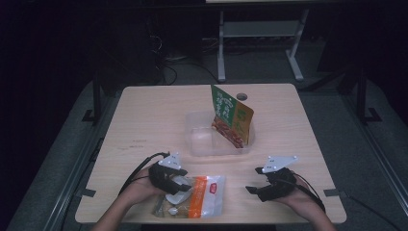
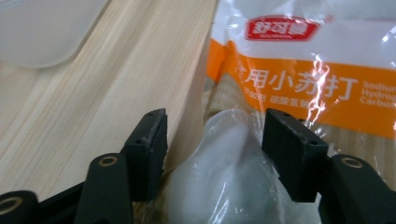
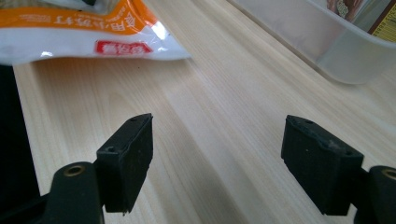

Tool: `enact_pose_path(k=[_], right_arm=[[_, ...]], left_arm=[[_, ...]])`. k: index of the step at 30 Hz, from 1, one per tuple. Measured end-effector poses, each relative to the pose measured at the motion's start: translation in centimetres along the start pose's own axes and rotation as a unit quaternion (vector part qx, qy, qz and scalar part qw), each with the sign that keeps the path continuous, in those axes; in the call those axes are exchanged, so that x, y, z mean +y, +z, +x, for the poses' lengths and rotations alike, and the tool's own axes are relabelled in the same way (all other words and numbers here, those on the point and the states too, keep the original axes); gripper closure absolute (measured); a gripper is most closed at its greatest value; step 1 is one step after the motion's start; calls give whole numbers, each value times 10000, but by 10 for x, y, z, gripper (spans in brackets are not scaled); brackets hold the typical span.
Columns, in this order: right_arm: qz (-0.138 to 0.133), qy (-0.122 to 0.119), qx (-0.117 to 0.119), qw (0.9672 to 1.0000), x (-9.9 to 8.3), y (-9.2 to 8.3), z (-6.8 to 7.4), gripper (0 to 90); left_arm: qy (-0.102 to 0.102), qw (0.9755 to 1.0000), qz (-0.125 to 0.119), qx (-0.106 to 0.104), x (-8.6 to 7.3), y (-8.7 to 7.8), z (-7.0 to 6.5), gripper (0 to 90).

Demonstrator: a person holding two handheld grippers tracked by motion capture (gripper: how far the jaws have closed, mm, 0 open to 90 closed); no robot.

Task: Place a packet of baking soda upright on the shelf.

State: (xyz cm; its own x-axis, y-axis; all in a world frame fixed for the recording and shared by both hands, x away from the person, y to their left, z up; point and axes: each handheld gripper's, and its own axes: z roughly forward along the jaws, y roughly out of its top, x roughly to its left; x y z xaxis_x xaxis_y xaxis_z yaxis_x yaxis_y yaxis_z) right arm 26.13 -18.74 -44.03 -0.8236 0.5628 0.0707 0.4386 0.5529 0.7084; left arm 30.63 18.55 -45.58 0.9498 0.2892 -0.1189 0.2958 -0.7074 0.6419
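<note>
Clear plastic tub holding upright green snack packet, orange-white pouch on table

The high view is dim: only the desk is lit, the floor around it nearly black. Glare streaks the baking soda bag, whose print blurs; the black jaws show sharp.

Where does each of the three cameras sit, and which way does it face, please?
High view: above the person's side, looking forward and down at the table; both forearms, left hand-held gripper and right hand-held gripper show.
Left gripper view: rides that gripper, facing the orange-and-white packet; its black jaws straddle the packet's end.
Right gripper view: faces across bare wood, jaws apart.
Shared: the packet and the clear container.
</note>
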Motion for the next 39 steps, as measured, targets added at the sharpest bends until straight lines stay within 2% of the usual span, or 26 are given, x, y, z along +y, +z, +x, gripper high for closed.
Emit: enact_pose_path(k=[13, 16, 20, 25, 28, 31, 32, 35, 39], right_arm=[[-7, -3, -16, 10000, 0, -1, 0, 246], [-8, -2, -15, 10000, 0, -1, 0, 246], [0, 1, -9, 10000, 0, -1, 0, 246], [-1, 7, -4, 10000, 0, 0, 0, 246], [-1, 7, 5, 10000, 0, 0, 0, 247], [8, 16, 8, 10000, 0, 0, 0, 246], [8, 23, 11, 10000, 0, 0, 0, 246], [5, 27, 38, 10000, 0, 1, 0, 246], [-7, 65, 179, 9998, 1, 3, 1, 246]], left_arm=[[-288, 9995, 33, -151, -5, -3, 4, 582], [-378, 9991, 49, -211, -6, -5, 5, 646], [-482, 9980, 44, -406, -10, -8, 8, 789], [-575, 9972, -69, -483, -13, -10, 7, 843], [-609, 9966, -238, -492, -13, -14, 6, 854], [-648, 9954, -547, -448, -11, -23, 3, 860], [-681, 9947, -657, -415, -10, -26, 2, 862], [-607, 9937, -921, -183, -7, -36, 2, 868], [-750, 9876, -1377, -50, -4, -50, 1, 874]])
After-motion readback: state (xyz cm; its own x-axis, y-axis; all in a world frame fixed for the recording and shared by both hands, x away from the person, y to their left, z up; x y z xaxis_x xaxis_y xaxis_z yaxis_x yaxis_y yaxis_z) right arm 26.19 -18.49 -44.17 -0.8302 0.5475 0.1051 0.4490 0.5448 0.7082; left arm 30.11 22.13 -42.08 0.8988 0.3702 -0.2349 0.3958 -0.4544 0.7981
